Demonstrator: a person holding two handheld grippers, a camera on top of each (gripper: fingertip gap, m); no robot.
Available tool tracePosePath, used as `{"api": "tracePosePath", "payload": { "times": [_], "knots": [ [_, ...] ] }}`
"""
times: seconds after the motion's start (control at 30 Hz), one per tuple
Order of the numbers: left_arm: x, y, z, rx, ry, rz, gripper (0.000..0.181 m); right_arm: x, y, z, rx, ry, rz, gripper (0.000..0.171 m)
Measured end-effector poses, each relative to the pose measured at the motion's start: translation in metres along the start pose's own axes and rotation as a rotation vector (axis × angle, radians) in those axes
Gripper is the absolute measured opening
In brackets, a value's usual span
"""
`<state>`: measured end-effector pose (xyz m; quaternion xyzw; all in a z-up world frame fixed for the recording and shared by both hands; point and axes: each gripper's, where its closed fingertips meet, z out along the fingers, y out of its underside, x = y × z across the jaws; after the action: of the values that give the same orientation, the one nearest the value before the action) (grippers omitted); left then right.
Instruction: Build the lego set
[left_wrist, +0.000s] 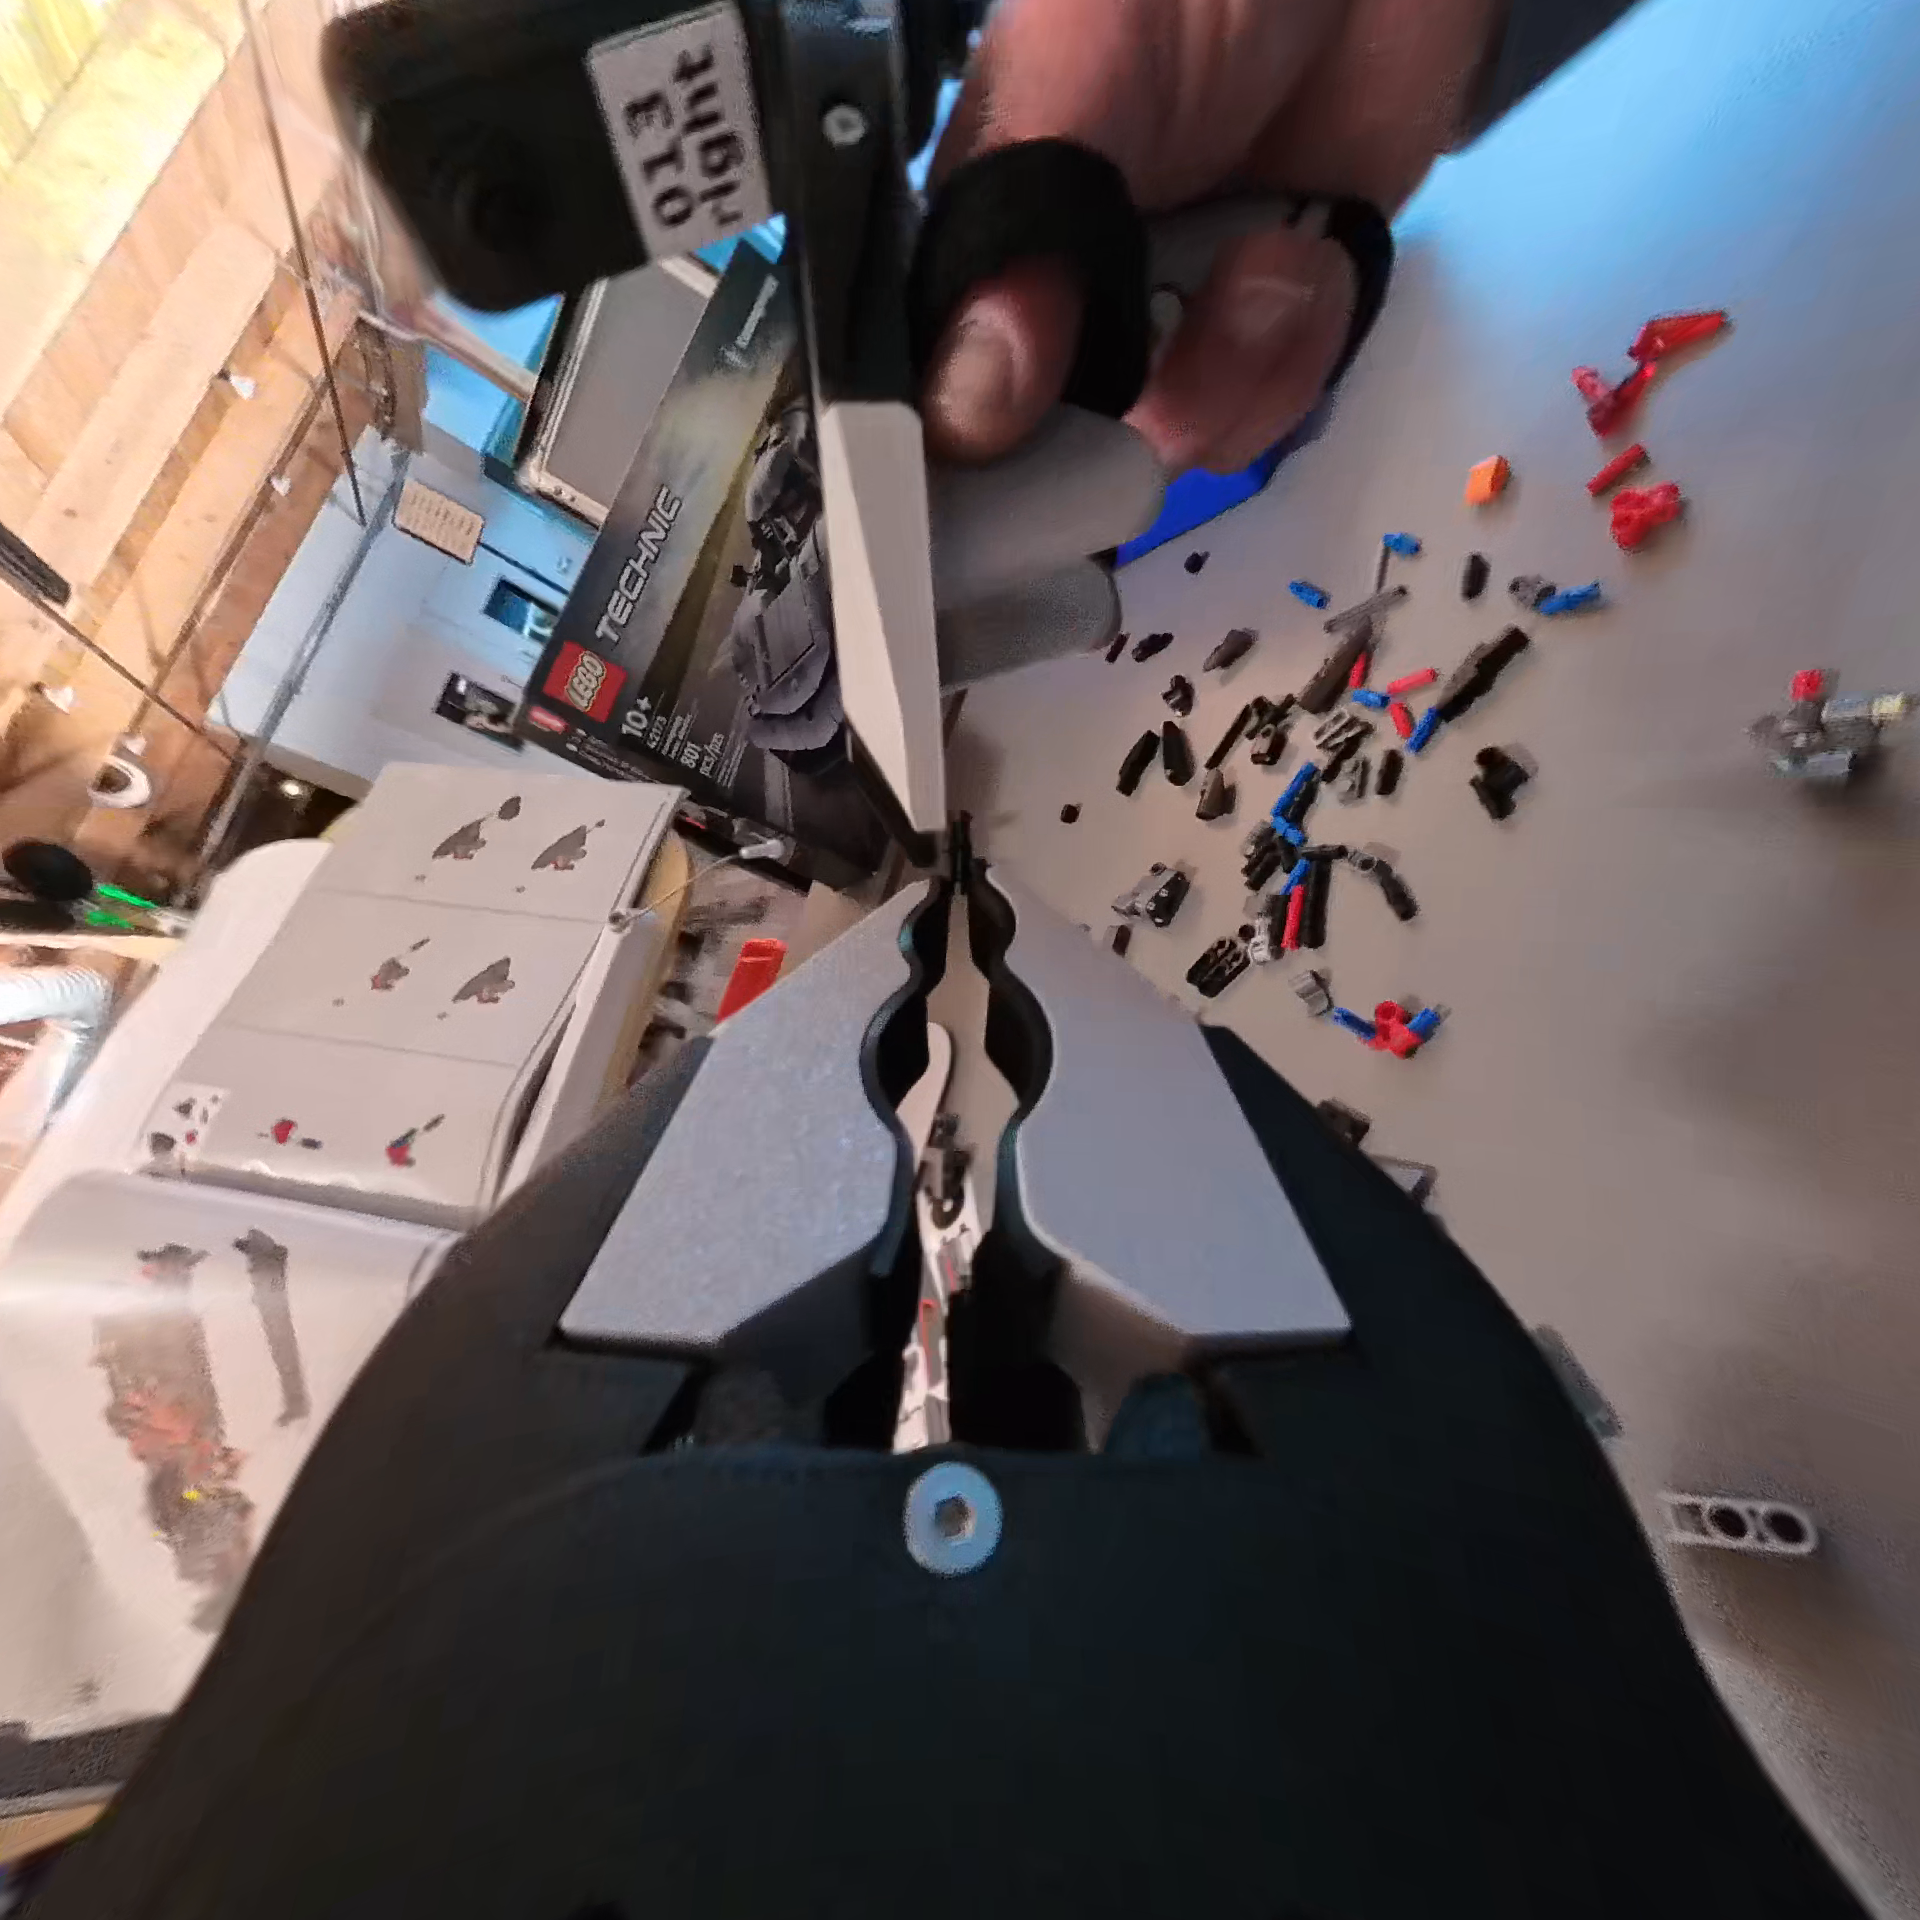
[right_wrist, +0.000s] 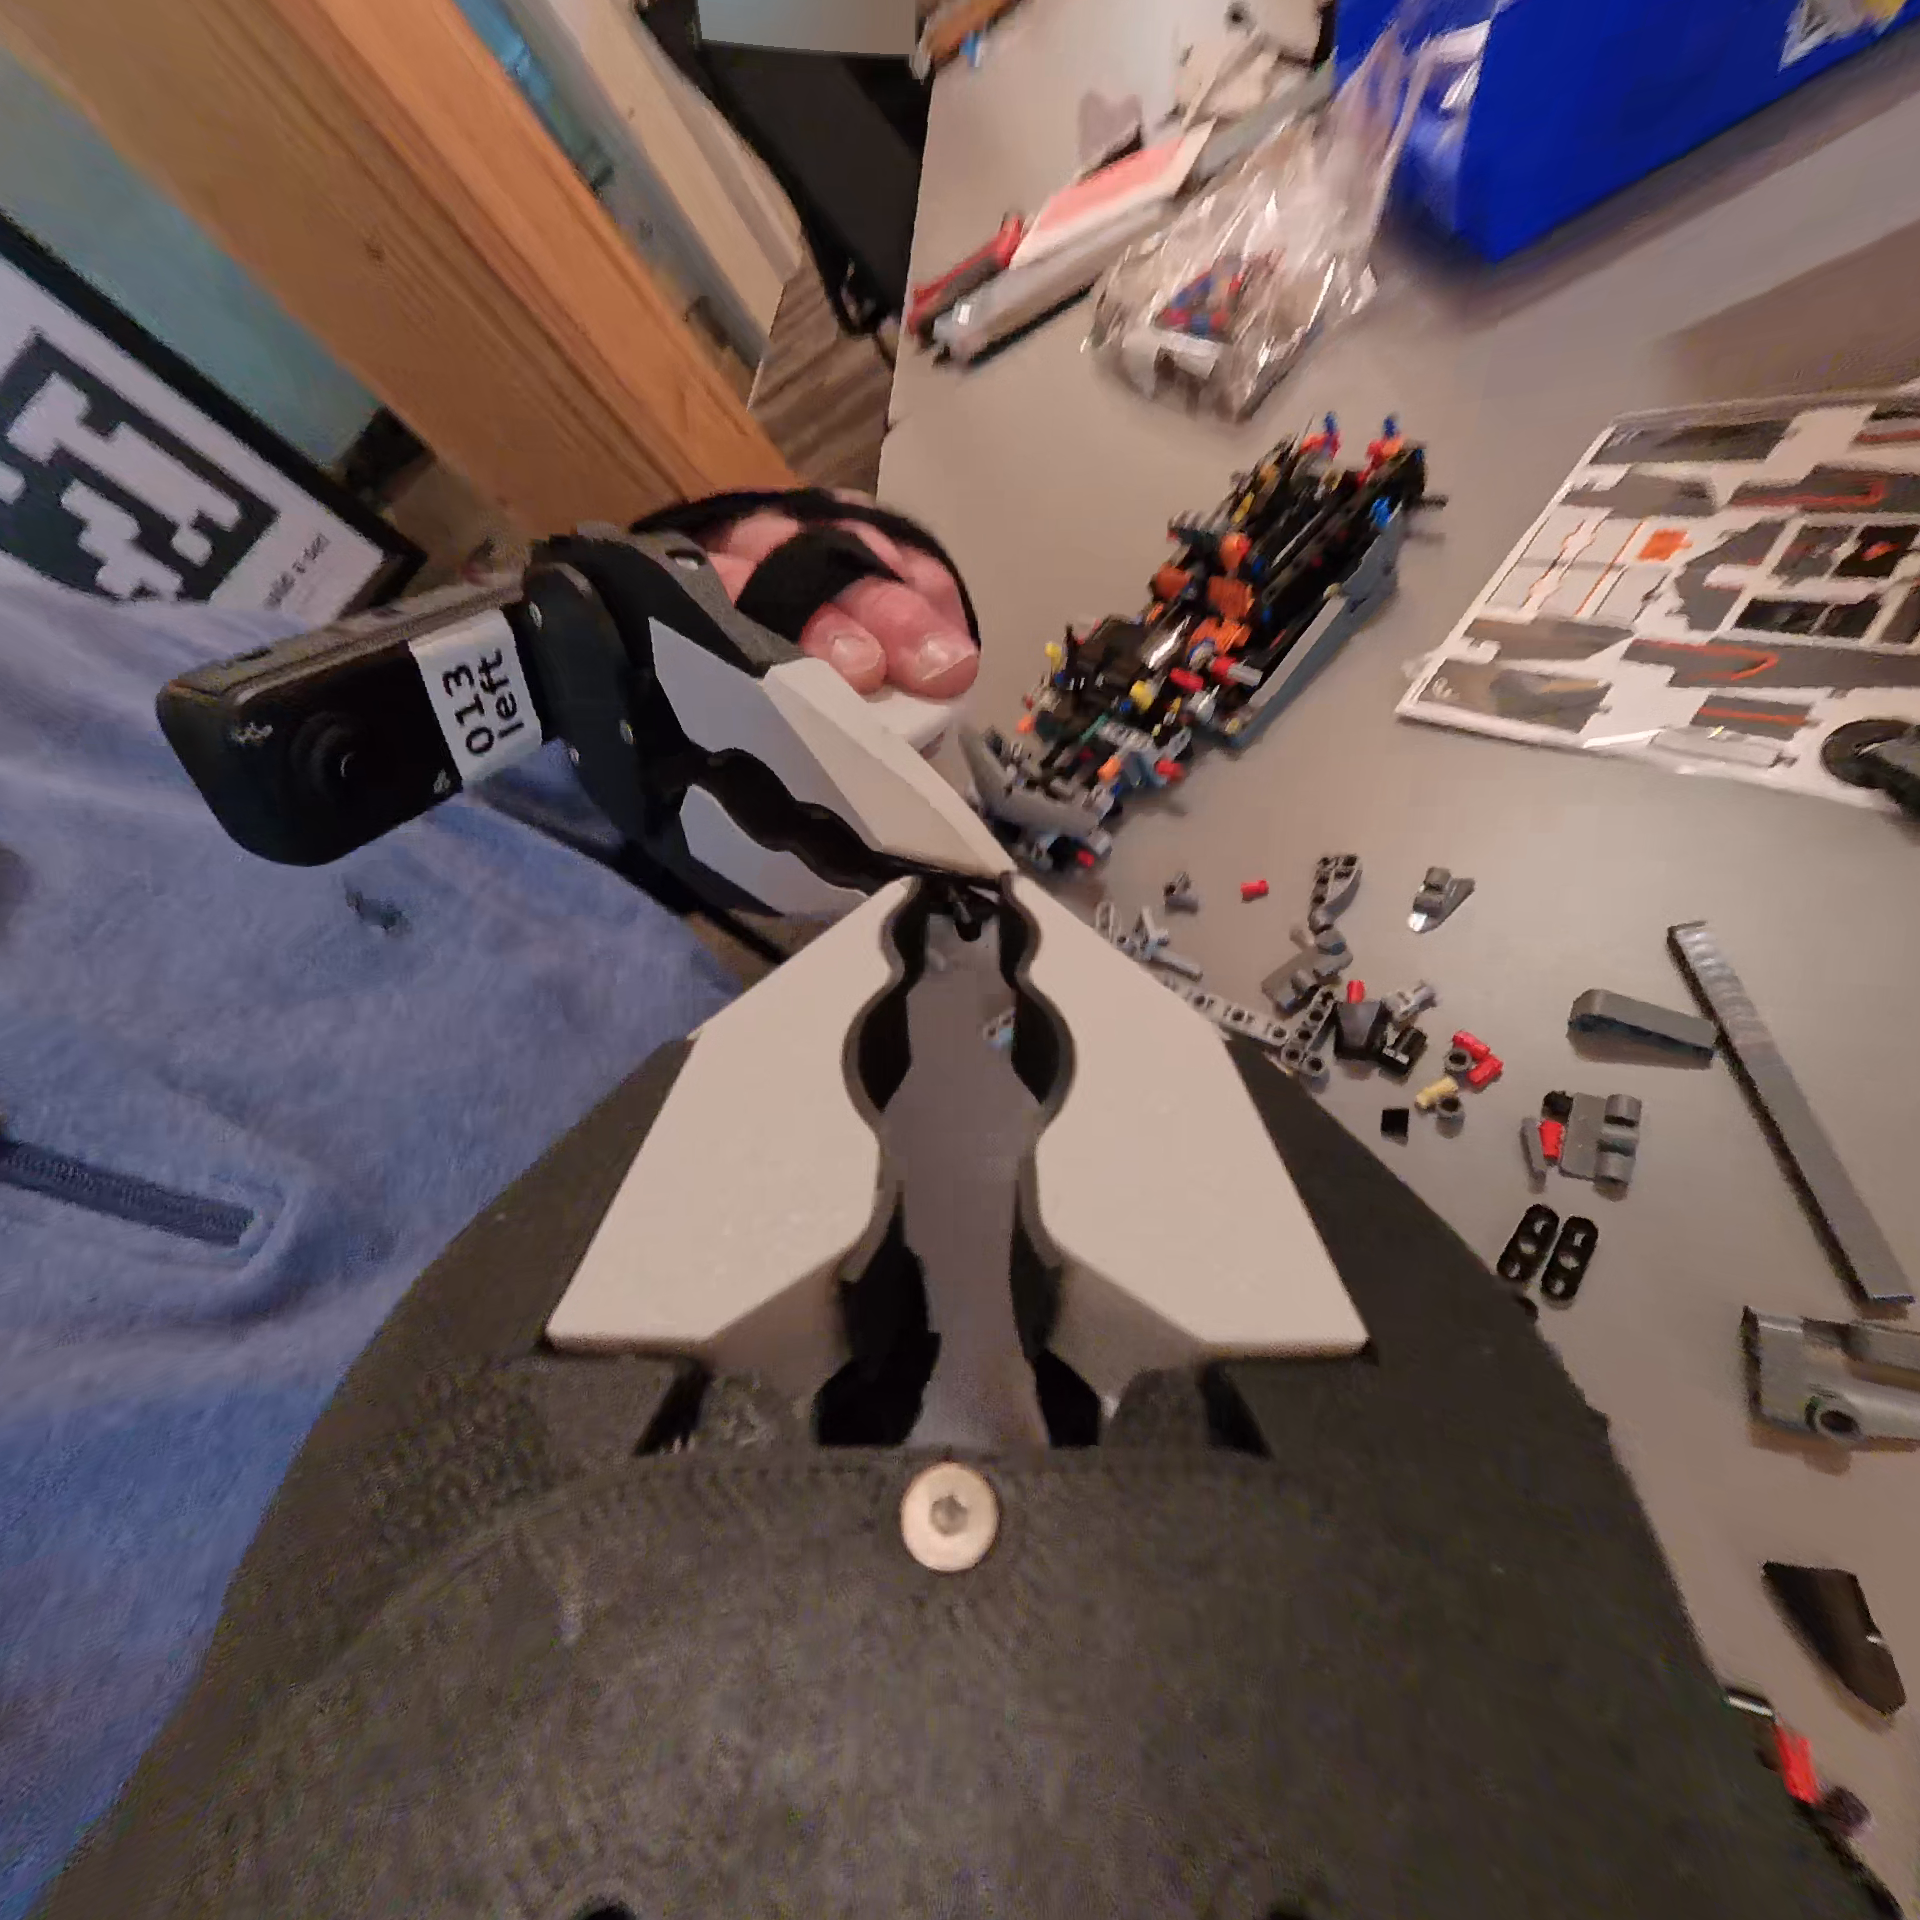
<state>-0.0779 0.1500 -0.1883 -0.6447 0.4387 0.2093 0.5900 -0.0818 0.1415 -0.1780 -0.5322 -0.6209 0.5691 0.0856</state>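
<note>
The left hand-held gripper (left_wrist: 954, 883) and right hand-held gripper (right_wrist: 961, 902) meet tip to tip above the grey desk (right_wrist: 1351, 831), both clamped together on one small black Lego pin (left_wrist: 961, 847). Loose pieces (left_wrist: 1309, 790) lie scattered on the desk below.

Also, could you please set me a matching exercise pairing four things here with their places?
Things:
1 sticker sheet
2 clear bag of parts
3 set box
4 small black piece

Places:
A between the left claw and right claw tips
B behind the instruction booklet
C lying flat beside the partly built model
D near the blue box

Pairs: 1-C, 2-D, 3-B, 4-A.
</note>
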Motion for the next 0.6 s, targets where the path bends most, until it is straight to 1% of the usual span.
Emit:
{"api": "tracePosePath", "payload": {
  "times": [0.03, 0.2, 0.3, 0.37, 0.47, 0.53, 0.6],
  "knots": [
    [-0.003, -0.001, -0.001, 0.012, 0.004, -0.037, 0.000, 0.001, -0.004, -0.002, 0.031, 0.011, -0.016, 0.014],
    [-0.010, -0.005, -0.003, 0.066, 0.028, -0.143, 0.001, -0.004, -0.007, -0.003, 0.078, 0.030, -0.131, 0.012],
    [-0.013, -0.008, -0.006, 0.092, 0.036, -0.183, 0.001, -0.009, -0.013, -0.003, 0.095, 0.031, -0.172, 0.005],
    [-0.014, -0.008, -0.006, 0.097, 0.040, -0.209, 0.001, -0.008, -0.013, -0.002, 0.077, 0.042, -0.174, 0.003],
    [-0.015, -0.009, -0.007, 0.119, 0.048, -0.239, 0.001, -0.008, -0.013, -0.002, 0.080, 0.033, -0.176, 0.011],
    [-0.016, -0.012, -0.009, 0.143, 0.055, -0.261, 0.001, -0.012, -0.016, -0.003, 0.097, 0.014, -0.180, 0.009],
    [-0.018, -0.014, -0.010, 0.161, 0.059, -0.285, 0.001, -0.015, -0.017, -0.003, 0.105, -0.007, -0.181, 0.003]
  ]
}}
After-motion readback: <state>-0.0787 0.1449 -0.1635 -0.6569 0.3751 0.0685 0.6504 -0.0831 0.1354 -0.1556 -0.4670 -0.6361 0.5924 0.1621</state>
